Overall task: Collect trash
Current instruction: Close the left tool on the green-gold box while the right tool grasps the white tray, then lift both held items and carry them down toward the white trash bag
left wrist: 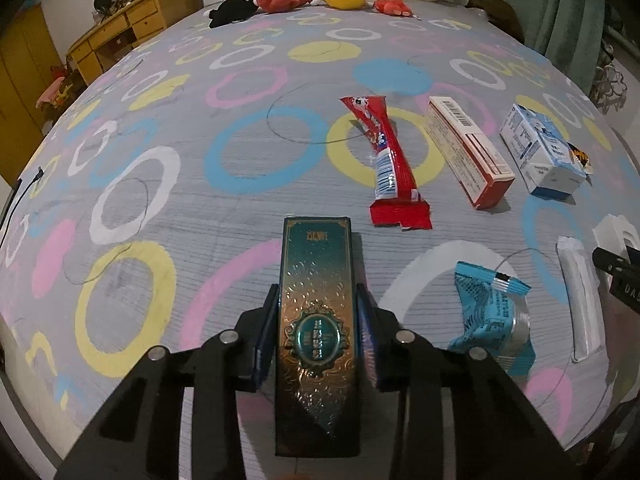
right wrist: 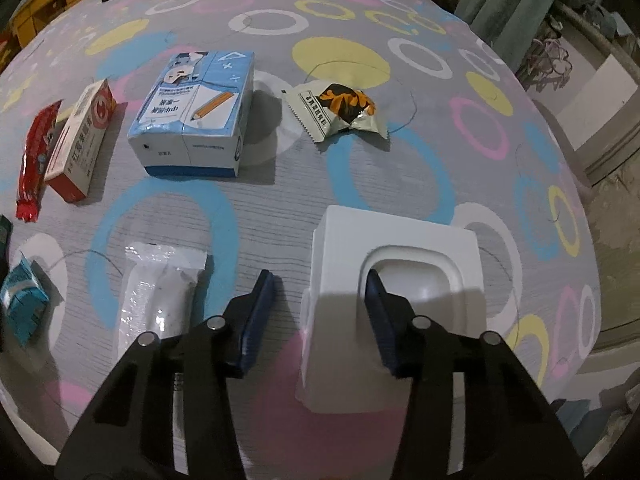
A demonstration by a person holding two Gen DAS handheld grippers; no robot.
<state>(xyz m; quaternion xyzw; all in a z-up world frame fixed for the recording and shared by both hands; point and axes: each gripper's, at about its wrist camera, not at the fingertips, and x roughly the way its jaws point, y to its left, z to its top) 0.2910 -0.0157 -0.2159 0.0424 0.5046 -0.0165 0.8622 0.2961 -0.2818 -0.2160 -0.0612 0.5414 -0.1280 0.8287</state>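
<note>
Teal box is sitting clamped in your left gripper; your right gripper is straddling 1 wall of the white tray, jaws narrow.

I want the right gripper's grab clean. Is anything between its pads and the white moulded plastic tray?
Nothing visible is in the way. The right gripper straddles the near left edge of the white moulded plastic tray: one pad in its hollow, the other outside. The clear plastic wrapper lies apart, to the left.

wrapper left of carton, on bed
</note>
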